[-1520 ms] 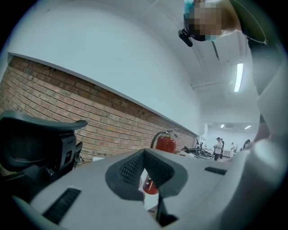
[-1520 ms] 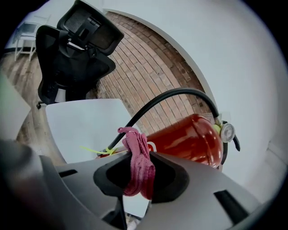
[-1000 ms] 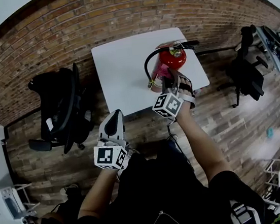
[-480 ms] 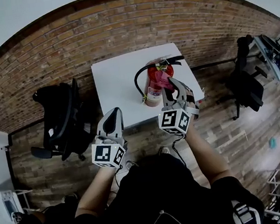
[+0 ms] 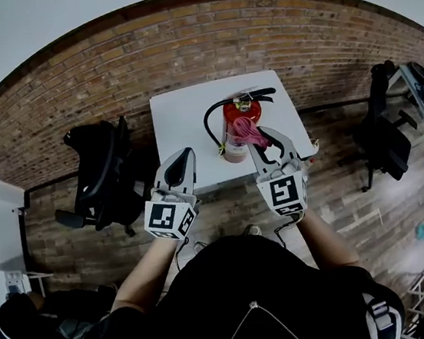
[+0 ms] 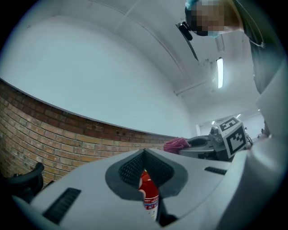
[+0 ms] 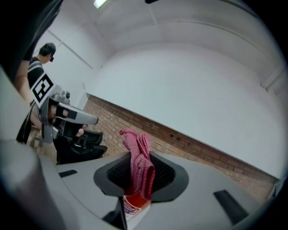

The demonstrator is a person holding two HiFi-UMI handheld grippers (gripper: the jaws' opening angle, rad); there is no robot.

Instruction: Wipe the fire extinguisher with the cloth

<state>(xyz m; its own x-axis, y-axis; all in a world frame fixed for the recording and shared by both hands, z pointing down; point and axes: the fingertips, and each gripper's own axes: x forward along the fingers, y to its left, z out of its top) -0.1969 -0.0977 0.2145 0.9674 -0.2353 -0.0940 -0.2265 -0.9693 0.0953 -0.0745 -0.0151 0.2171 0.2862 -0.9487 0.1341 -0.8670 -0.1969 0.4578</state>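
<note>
Nearest, left gripper (image 5: 182, 161): held at the table's near edge, jaws pressed together with nothing between them.
Right gripper (image 5: 258, 132): raised beside the left one, jaws clamped on the cloth.
Cloth (image 7: 139, 165): pink, bunched, drooping from the right jaws in front of the extinguisher's upper body; contact cannot be told.
Fire extinguisher (image 5: 234, 118): red, upright on the table towards its front edge, black hose looping on its left.
Table (image 5: 182, 122): white, square.
Office chair (image 5: 104, 175): black, left of the table.
Brick wall (image 5: 106, 70): behind the table.
</note>
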